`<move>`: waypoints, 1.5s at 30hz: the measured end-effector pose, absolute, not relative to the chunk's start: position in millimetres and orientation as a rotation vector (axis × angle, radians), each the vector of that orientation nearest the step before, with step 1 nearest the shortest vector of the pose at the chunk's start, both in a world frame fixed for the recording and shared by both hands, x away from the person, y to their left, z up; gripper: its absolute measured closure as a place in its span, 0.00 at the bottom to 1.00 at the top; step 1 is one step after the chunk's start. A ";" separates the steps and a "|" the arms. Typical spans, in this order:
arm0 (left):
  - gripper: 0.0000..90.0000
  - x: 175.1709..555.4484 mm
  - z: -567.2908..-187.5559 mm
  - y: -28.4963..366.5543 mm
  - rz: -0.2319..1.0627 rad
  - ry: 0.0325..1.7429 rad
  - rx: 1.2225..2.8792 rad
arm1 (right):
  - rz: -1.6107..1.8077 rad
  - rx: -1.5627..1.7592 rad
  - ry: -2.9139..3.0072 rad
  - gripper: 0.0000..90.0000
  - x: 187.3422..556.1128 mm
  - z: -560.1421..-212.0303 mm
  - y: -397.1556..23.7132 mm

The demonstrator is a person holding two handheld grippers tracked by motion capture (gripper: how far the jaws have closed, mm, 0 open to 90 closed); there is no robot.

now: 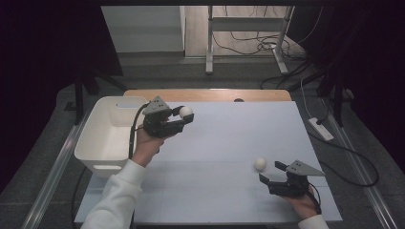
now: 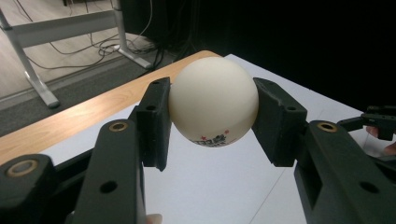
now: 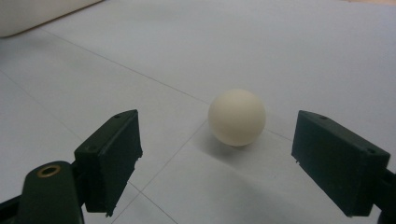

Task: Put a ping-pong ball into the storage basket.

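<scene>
My left gripper is shut on a white ping-pong ball, held up above the white table sheet just right of the bin. In the left gripper view the ball sits squeezed between both pads, small red and dark print on its underside. A second white ball rests on the sheet at the near right. My right gripper stands open just short of it. In the right gripper view that ball lies ahead of the gap between the two jaws, touching neither.
A white plastic bin stands at the table's left edge beside my left hand. A strip of bare wooden tabletop shows at the far edge. Beyond it are a metal frame's legs and cables on the floor.
</scene>
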State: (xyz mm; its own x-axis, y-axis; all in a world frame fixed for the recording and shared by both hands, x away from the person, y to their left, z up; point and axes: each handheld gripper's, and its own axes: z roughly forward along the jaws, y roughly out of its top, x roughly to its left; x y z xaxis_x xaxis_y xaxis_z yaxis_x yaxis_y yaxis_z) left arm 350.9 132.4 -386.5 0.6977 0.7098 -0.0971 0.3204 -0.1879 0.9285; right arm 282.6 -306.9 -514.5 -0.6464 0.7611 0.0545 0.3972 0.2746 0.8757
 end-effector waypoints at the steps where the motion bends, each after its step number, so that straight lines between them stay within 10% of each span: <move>1: 0.56 350.8 -386.0 132.6 0.434 0.820 1.782 | 1.328 1.048 2.175 0.18 282.6 -514.7 -306.8; 45: 0.56 358.2 -377.0 178.8 0.480 0.956 1.688 | 1.325 1.048 2.175 0.18 282.6 -514.7 -306.8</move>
State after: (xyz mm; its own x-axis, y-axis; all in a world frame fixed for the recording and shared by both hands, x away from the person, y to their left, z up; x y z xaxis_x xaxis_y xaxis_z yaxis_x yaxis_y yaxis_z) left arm 358.2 178.8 -377.0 0.5944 0.7904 -0.1484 0.3533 -0.0909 0.9311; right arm 282.6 -306.8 -514.7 -0.6468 0.7607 0.0541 0.3968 0.2751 0.8757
